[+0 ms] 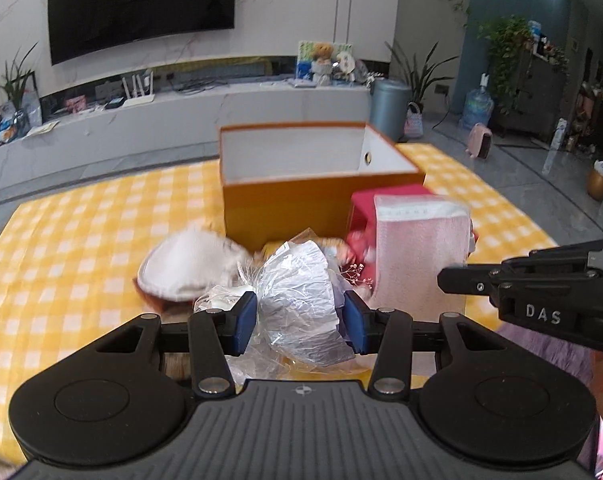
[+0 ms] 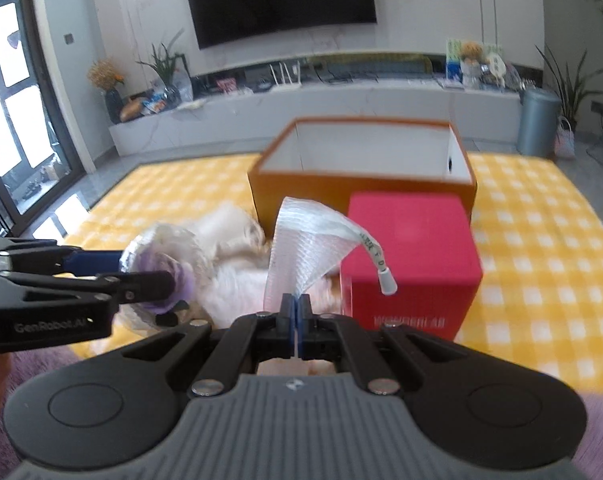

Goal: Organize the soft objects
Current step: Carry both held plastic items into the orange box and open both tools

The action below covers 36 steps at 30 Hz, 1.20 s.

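Observation:
My left gripper [image 1: 301, 316] is shut on a purple and white soft item wrapped in crinkly clear plastic [image 1: 301, 296], its blue pads [image 1: 245, 320] pressing both sides. The right wrist view shows that same gripper [image 2: 145, 270] holding the wrapped item [image 2: 157, 260] at the left. My right gripper [image 2: 297, 308] is shut on the lower edge of a pink translucent zip bag [image 2: 301, 252], which stands up and droops to the right. In the left wrist view that bag [image 1: 417, 248] hangs beside the right gripper [image 1: 453, 280]. A white plush piece [image 1: 185, 268] lies on the yellow checked cloth [image 1: 81, 240].
An open orange box [image 1: 301, 168] with a white inside stands behind the items, also seen as the orange box [image 2: 361, 160]. A red box [image 2: 413, 256] sits in front of its right half. Fuzzy purple fabric [image 1: 541, 344] lies at the near edge. A TV cabinet [image 1: 221, 108] runs along the far wall.

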### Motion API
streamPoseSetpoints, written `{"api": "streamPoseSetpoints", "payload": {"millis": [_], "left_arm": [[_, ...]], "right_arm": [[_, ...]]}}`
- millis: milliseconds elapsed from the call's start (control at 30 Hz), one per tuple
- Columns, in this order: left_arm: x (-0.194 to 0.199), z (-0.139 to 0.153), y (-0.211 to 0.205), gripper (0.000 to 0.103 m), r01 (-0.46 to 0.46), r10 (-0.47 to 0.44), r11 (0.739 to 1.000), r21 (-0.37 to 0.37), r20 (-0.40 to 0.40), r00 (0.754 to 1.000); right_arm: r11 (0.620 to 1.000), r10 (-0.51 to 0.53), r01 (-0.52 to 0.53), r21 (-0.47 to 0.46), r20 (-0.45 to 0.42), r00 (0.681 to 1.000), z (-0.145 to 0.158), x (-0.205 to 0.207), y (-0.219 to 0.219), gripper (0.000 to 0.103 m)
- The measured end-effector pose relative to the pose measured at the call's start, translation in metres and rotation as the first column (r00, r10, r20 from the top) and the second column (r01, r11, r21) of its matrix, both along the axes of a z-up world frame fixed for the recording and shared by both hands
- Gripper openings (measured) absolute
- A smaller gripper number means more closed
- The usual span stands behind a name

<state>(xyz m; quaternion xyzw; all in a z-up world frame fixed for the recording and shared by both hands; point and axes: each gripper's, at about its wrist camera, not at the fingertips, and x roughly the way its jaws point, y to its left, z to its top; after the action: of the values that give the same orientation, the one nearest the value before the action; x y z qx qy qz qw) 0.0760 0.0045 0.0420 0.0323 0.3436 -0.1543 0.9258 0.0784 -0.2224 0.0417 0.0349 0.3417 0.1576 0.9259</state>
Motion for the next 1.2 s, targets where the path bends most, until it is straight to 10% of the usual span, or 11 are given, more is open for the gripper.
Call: {"api": "streamPoseSetpoints", "payload": {"millis": [700, 1200], "left_arm": [[0.167, 0.050, -0.040, 0.053, 0.037, -0.040, 0.999, 0.027, 0.141, 0.989], [0.251, -0.043, -0.055, 0.054, 0.032, -0.016, 0.989, 0.147, -0.109, 0.994]], "right_arm": [[1.000, -0.005, 0.003, 0.012, 0.213, 0.977, 0.064, 0.187, -0.006, 0.000], [0.994, -0.035, 0.018, -0.110, -0.151, 0.988, -0.040, 0.314, -0.005, 0.000]]}}
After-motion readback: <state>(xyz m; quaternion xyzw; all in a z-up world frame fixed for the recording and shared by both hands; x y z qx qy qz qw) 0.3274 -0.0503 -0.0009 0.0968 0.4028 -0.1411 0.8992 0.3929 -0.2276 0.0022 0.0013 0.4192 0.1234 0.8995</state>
